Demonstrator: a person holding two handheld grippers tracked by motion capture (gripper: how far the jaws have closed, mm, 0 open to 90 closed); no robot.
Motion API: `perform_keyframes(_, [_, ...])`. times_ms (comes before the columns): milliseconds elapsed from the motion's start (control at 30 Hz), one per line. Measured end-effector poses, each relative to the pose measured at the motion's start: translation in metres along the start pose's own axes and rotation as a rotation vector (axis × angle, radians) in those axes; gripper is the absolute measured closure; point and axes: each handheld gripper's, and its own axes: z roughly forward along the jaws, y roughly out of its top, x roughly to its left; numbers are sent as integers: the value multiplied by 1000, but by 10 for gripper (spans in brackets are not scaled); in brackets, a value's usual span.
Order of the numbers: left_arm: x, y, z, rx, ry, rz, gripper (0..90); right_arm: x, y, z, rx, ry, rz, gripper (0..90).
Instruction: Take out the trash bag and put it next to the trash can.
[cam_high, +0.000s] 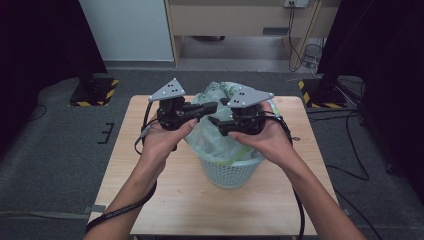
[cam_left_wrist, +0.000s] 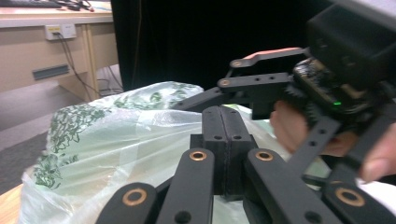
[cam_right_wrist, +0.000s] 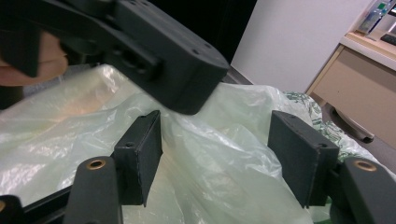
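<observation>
Near edge of the high view: two forearms come in from the bottom, over a light wooden table (cam_high: 165, 200). Left hand (cam_high: 162, 140) holds the left gripper (cam_high: 212, 106); right hand (cam_high: 267, 140) holds the right gripper (cam_high: 214, 120). Both point inward toward each other, above a pale mesh basket (cam_high: 230, 172) standing at the table's middle. A translucent green-printed plastic bag (cam_high: 212, 135) lines the basket and bulges up out of its rim, between and under the two grippers. Left gripper view: its two black jaws are pressed flat together, no gap; whether any bag film is caught between them, cannot tell. The bag (cam_left_wrist: 107, 135) lies just beyond and below the jaws; the right gripper (cam_left_wrist: 187, 103) crosses the frame on the right. Right gripper view: jaws stand wide apart, nothing between the pads, bag (cam_right_wrist: 219, 158) directly below. Far side: grey carpet, a wooden desk (cam_high: 240, 17), black curtains left and right.
</observation>
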Motion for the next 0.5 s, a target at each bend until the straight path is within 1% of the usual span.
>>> perform_keyframes(100, [-2,1,1,-4,-25,-2,900,-1,1,2,3,15,-6,452])
perform_keyframes(200, [-5,1,2,-11,-36,1,900,-2,1,3,18,25,-28,625])
perform_keyframes(267, [-5,1,2,-14,-39,2,900,-2,0,3,19,32,-32,736])
perform_keyframes(333, [-5,1,1,-20,-39,-1,900,-4,0,2,16,37,-19,833])
perform_keyframes(367, [-5,0,1,-24,-40,-8,889,-6,1,1,10,41,-9,865])
perform_keyframes(400, [-4,-1,0,-27,-42,-12,867,-7,1,0,6,44,2,881])
perform_keyframes(433, [-4,-1,0,-27,-32,-11,828,-8,1,0,3,40,8,889])
perform_keyframes(467, [-5,-1,0,-29,-6,-11,749,-10,1,-2,-1,36,15,892])
perform_keyframes(500, [-5,-2,0,-33,21,-10,646,-11,1,-3,-7,33,25,894])
